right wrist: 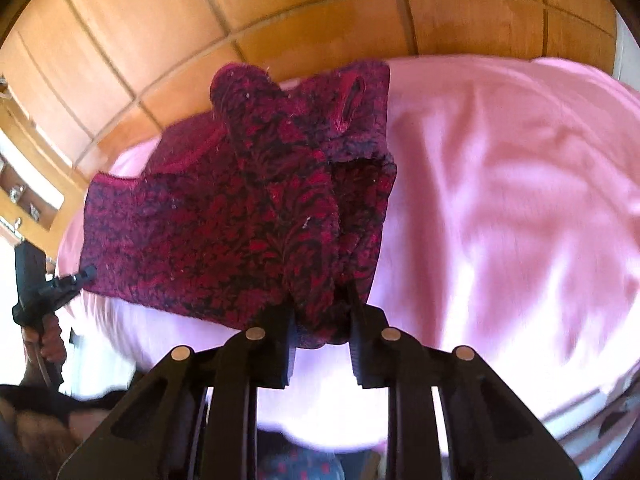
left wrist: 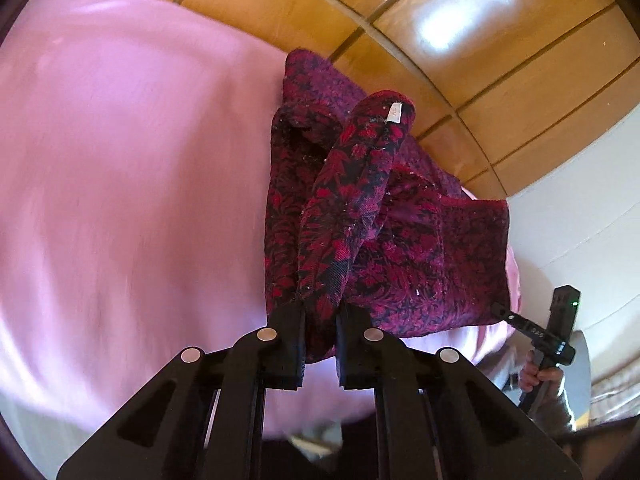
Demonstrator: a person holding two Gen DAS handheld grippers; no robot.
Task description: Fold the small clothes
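Observation:
A small red-and-black patterned knit garment [left wrist: 404, 248] lies bunched on the pink sheet [left wrist: 132, 184], one strip raised with a white label [left wrist: 394, 114] at its tip. My left gripper [left wrist: 320, 318] is shut on the garment's near edge, the cloth pinched between its black fingers. From the right wrist view the same garment [right wrist: 224, 232] spreads to the left, and my right gripper [right wrist: 320, 316] is shut on a thick fold of it. Each view catches the other gripper at the garment's far corner, held in a hand [left wrist: 540, 372]. A slit-like opening [right wrist: 352, 104] shows in the fabric.
Glossy wooden panels [left wrist: 460, 32] rise behind the bed. A white wall [left wrist: 580, 200] stands to the right in the left wrist view. Wooden shelves with small objects [right wrist: 24, 196] show at the left edge of the right wrist view. The pink sheet [right wrist: 500, 184] stretches wide to the right.

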